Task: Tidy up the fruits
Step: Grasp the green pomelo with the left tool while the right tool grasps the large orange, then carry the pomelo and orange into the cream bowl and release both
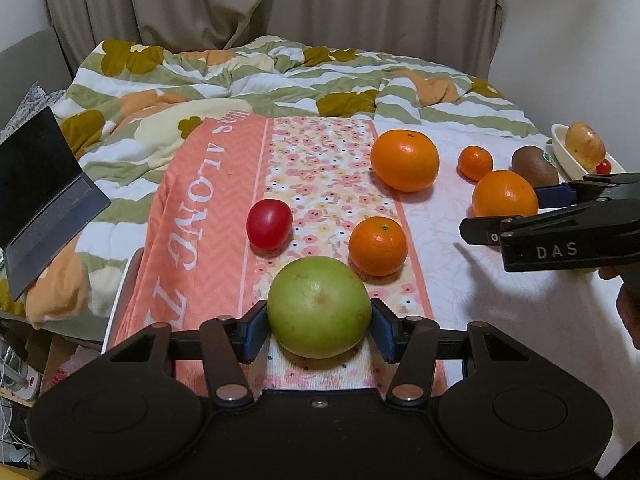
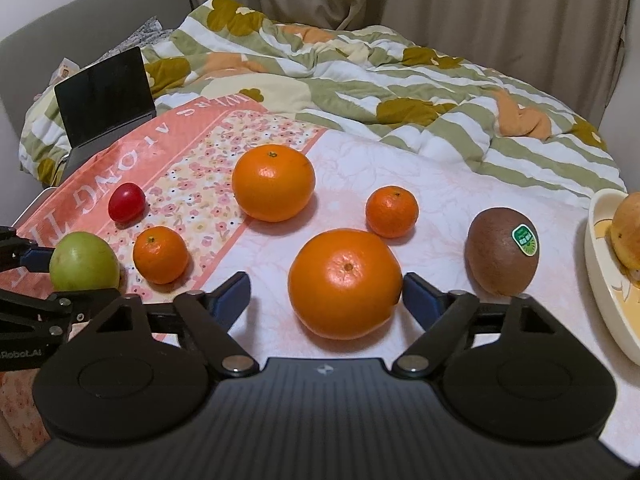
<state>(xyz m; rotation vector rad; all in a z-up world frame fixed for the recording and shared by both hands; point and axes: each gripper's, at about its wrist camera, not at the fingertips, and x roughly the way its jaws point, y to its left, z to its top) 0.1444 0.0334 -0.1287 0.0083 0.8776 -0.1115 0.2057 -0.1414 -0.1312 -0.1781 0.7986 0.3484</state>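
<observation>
My left gripper [image 1: 319, 326] is shut on a green round fruit [image 1: 319, 307] that rests on the cloth; it also shows in the right wrist view [image 2: 84, 263]. My right gripper [image 2: 326, 294] is open around a big orange [image 2: 345, 283], the right pad touching it, the left pad apart. A second big orange [image 2: 273, 182], two small mandarins [image 2: 160, 255] [image 2: 392, 211], a red tomato [image 2: 126, 201] and a brown kiwi [image 2: 502, 251] with a green sticker lie on the cloth. A cream dish [image 2: 604, 280] at the right holds a yellowish fruit [image 2: 628, 236].
A pink patterned cloth [image 1: 208, 216] covers the table. A striped flowered quilt [image 2: 400, 92] lies bunched behind it. An open laptop [image 1: 40, 196] stands at the left. Curtains [image 1: 280, 0] hang at the back. A small red tomato [image 1: 603, 166] sits in the dish.
</observation>
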